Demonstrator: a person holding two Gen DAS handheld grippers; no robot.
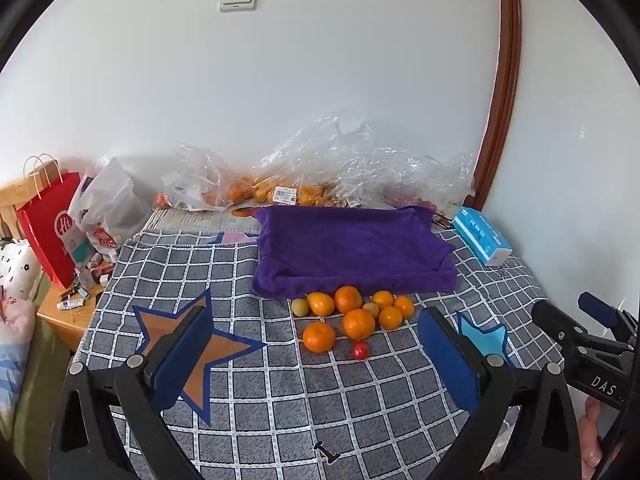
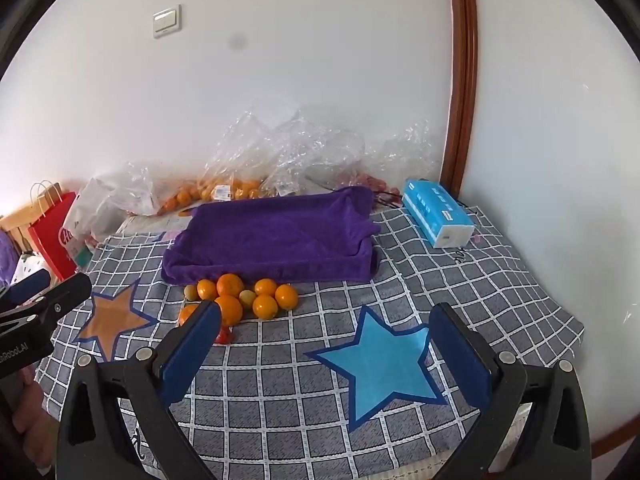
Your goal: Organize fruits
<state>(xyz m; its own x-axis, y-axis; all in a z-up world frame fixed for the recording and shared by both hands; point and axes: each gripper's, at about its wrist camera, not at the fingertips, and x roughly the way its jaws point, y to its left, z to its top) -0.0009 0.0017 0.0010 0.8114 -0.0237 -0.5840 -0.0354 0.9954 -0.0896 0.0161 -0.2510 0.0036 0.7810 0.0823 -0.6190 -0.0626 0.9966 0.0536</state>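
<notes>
Left wrist view: the left gripper (image 1: 316, 364) hangs over the checked cloth (image 1: 280, 400) with its fingers (image 1: 184, 360) spread wide and nothing between them. The lower frame cuts off the gripper body. Just past the fingers, on the surface, lies a cluster of oranges (image 1: 356, 316) with two small yellowish fruits (image 1: 300, 307) among them and one small red fruit (image 1: 360, 350) at the near edge. Directly beyond the cluster sits a tray draped in a purple towel (image 1: 352, 248); the towel hides the tray walls, and nothing shows inside it. Against the far wall, clear plastic bags (image 1: 320, 168) hold more orange fruit; crinkled film obscures the count, and the reddish contents at far right are hard to make out. A blue tissue pack (image 1: 482, 238) lies right of the tray. An orange star (image 1: 192, 344) is partly covered by the left finger. At far left, a red paper bag (image 1: 50, 224) is cut by the frame edge. The right gripper (image 1: 580, 332) enters at right, only partly visible.

Right wrist view: the right gripper (image 2: 324, 356) also has its fingers (image 2: 460, 360) spread apart, empty, framing a blue star (image 2: 380, 364). Its left finger hides part of one orange and most of the red fruit. The fruit cluster (image 2: 244, 296) lies far left of centre, touching the towel's near edge.
</notes>
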